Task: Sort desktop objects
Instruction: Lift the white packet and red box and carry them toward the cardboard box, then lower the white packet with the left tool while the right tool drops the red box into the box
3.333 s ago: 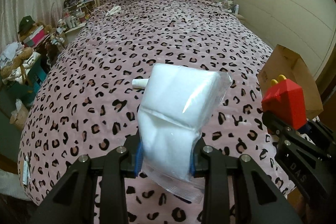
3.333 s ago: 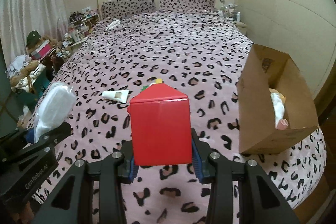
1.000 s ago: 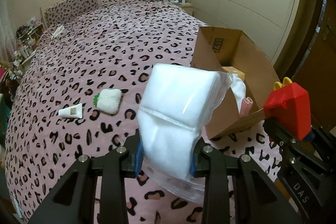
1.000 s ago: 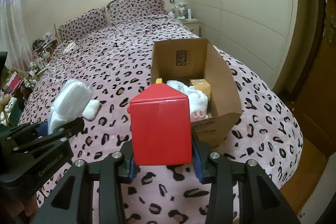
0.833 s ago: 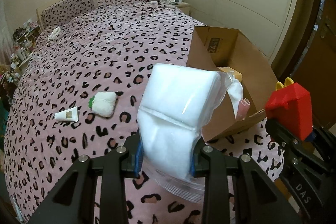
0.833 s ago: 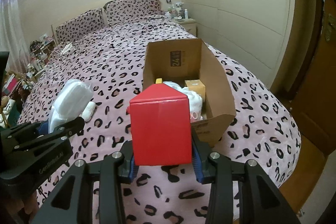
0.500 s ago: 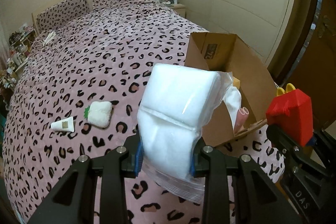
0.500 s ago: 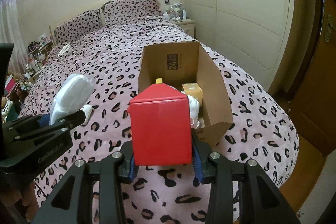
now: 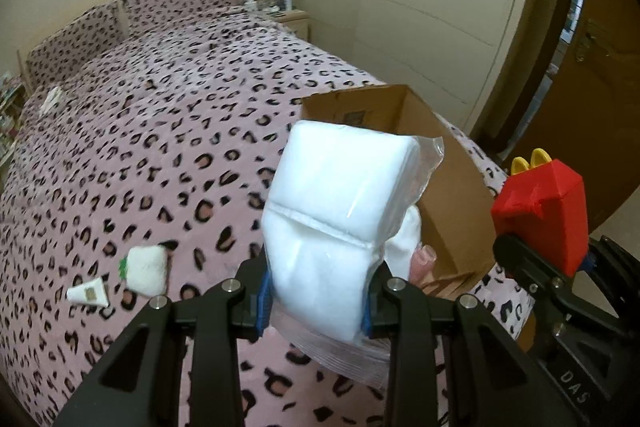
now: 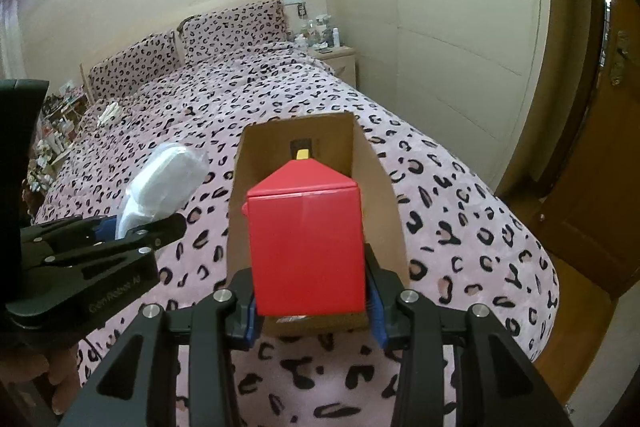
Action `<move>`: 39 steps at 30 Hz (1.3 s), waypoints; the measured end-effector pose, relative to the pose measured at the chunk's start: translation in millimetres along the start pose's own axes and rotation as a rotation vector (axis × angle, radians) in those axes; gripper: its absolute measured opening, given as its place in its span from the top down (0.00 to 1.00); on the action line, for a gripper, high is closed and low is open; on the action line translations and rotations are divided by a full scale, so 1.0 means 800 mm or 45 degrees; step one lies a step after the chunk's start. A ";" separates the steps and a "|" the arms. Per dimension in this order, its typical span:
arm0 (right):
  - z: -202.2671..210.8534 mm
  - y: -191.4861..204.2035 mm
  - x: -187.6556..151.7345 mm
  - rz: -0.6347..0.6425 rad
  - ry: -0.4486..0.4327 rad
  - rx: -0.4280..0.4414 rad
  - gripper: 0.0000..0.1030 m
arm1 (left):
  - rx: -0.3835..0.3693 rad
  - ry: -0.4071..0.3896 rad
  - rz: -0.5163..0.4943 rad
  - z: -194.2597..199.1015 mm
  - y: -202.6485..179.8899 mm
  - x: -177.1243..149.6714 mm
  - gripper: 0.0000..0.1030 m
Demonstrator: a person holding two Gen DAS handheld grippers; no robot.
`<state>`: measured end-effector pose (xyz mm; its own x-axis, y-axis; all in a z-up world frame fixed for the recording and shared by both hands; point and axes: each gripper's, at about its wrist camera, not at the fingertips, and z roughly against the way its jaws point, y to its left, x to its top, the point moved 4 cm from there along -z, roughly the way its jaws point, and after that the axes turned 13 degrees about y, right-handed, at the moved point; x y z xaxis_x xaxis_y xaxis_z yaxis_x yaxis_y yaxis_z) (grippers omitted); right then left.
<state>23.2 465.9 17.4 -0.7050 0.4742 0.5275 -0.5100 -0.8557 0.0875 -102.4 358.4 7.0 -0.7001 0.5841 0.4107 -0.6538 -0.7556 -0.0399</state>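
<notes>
Risks: red box [image 10: 306, 239] pinched in right gripper [image 10: 312, 311], cardboard box [image 10: 376, 187] just ahead; thin wall could be clipped. Bagged white pads [image 9: 340, 227] clamped in left gripper [image 9: 316, 301]; slick bag could be dropped.

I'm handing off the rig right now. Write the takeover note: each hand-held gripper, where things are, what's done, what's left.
Left hand-held gripper: shut on the bagged white pads, held in the air beside the cardboard box.
Right hand-held gripper: shut on the red box, lined up in front of the cardboard box's opening.
Done: some items already lie inside the cardboard box.
Left: drop both held items in, then fetch the white tube and white pouch from the bedspread.
</notes>
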 end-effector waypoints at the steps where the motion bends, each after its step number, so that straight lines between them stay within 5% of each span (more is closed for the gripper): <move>1: -0.001 -0.002 0.003 -0.003 -0.004 -0.003 0.60 | -0.005 -0.001 -0.007 -0.001 -0.003 0.004 0.68; 28: -0.052 -0.032 0.063 -0.015 0.001 -0.049 0.60 | -0.171 0.046 -0.219 -0.063 -0.068 0.133 0.68; 39: -0.090 -0.018 0.045 0.008 0.080 -0.034 0.60 | -0.191 0.112 -0.168 -0.127 -0.048 0.120 0.68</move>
<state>-30.3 510.6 -25.4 -0.7372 0.4815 0.4740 -0.5180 -0.8532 0.0611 -173.4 473.4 -44.5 -0.6235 0.7038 0.3404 -0.7724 -0.6220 -0.1289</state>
